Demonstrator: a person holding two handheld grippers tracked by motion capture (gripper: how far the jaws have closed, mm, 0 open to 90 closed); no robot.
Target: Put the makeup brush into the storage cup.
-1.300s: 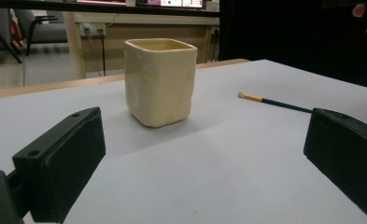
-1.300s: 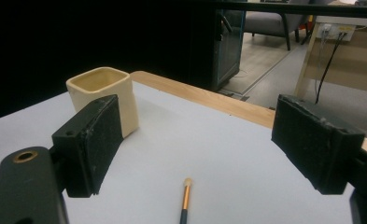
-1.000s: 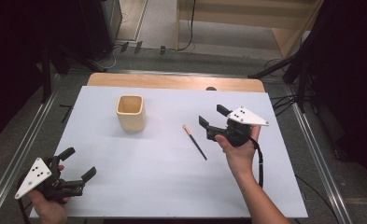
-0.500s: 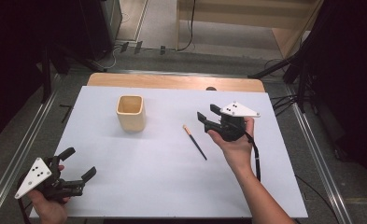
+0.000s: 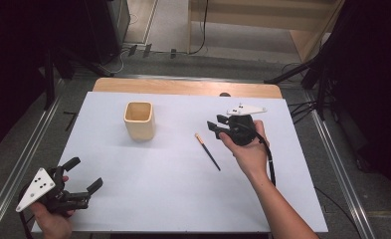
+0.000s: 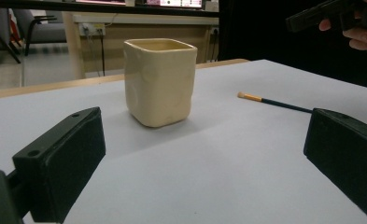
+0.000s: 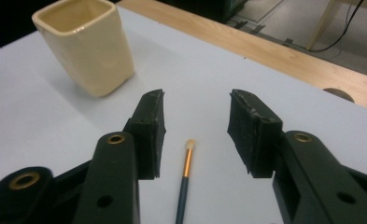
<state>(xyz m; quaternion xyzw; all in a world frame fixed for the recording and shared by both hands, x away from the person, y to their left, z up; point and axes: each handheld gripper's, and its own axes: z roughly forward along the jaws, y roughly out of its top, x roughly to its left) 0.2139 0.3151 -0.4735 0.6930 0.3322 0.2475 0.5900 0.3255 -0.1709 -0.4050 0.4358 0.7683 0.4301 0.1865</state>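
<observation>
One cream cup [image 5: 140,120] stands upright on the white table [image 5: 148,199], and I take it as my landmark. It is squarish with rounded corners, glossy, slightly dimpled on its sides, a little wider at the rim than at the base, and I see nothing inside it from above. In my left gripper view the same cup [image 6: 159,81] sits straight ahead between my two black jaws; in my right gripper view the cup [image 7: 84,44] is up at the left.

One thin brush [image 5: 207,151] lies flat on the table to the right of the cup, apart from it. Its handle is dark, with an orange band and a pale tip, and the tip end points back toward the far side of the table, the handle end running toward me. In my right gripper view the brush [image 7: 185,186] lies on the table in line with the gap between my jaws, below them and untouched.

My right gripper [image 5: 217,128] hangs above the table to the right of the cup, just past the brush, jaws parted and empty. My left gripper [image 5: 85,176] is nearer to me than the cup, at the near left corner of the table, jaws spread wide with nothing between them
</observation>
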